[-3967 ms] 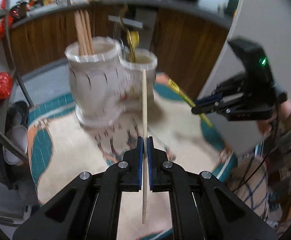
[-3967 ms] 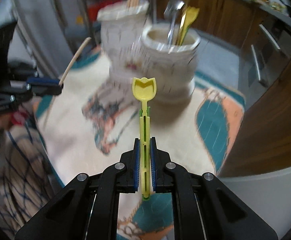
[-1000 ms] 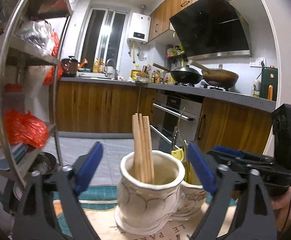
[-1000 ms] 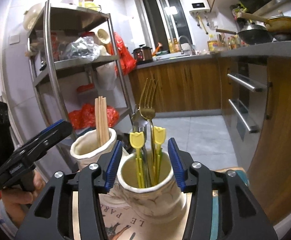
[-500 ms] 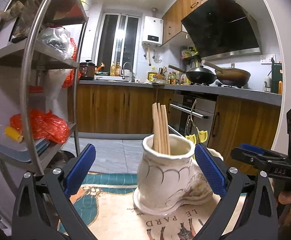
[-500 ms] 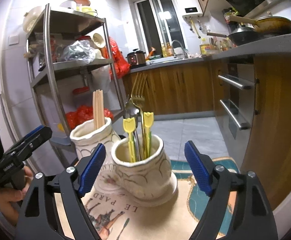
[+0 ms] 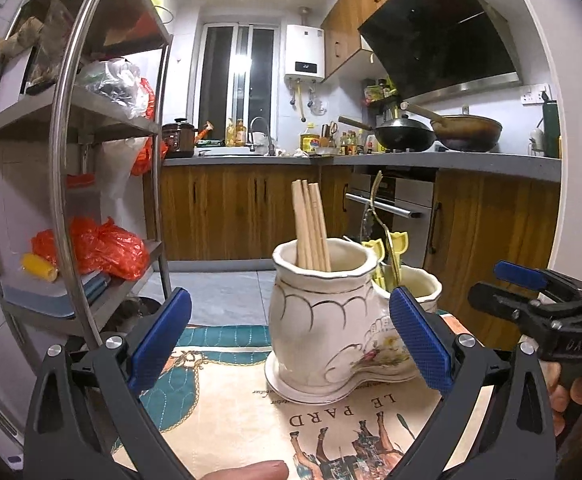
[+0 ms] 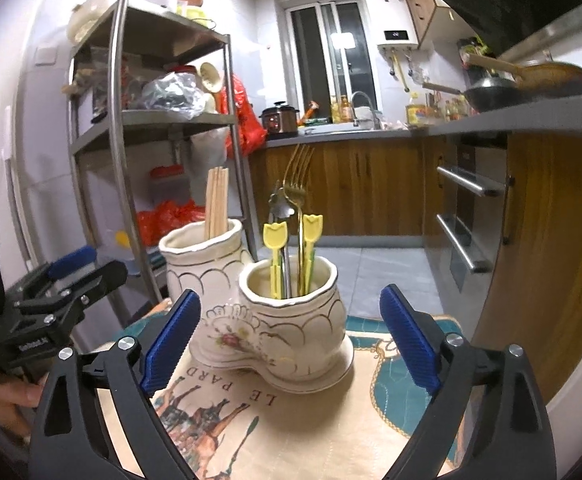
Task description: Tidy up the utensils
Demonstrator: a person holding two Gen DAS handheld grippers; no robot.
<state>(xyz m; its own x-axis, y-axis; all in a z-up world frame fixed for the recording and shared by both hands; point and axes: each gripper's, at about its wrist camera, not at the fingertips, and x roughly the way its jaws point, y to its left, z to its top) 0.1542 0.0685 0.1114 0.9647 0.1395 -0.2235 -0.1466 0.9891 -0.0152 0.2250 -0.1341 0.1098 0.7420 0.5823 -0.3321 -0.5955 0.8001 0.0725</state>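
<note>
A cream ceramic double holder stands on the patterned tablecloth. Its taller cup holds wooden chopsticks; the lower cup holds two yellow tulip-topped picks, a gold fork and a spoon. My left gripper is open and empty, its blue pads framing the taller cup from a short way back. My right gripper is open and empty, framing the lower cup. Each gripper shows in the other's view: the right one, the left one.
A steel shelf rack with red bags stands left of the table. Wooden kitchen cabinets, an oven and a counter with woks lie behind. The table edge is near both grippers.
Since four seconds ago the chopstick and the yellow pick have left my grippers and stand in the cups. In the last second both grippers opened wider and drew back from the holder.
</note>
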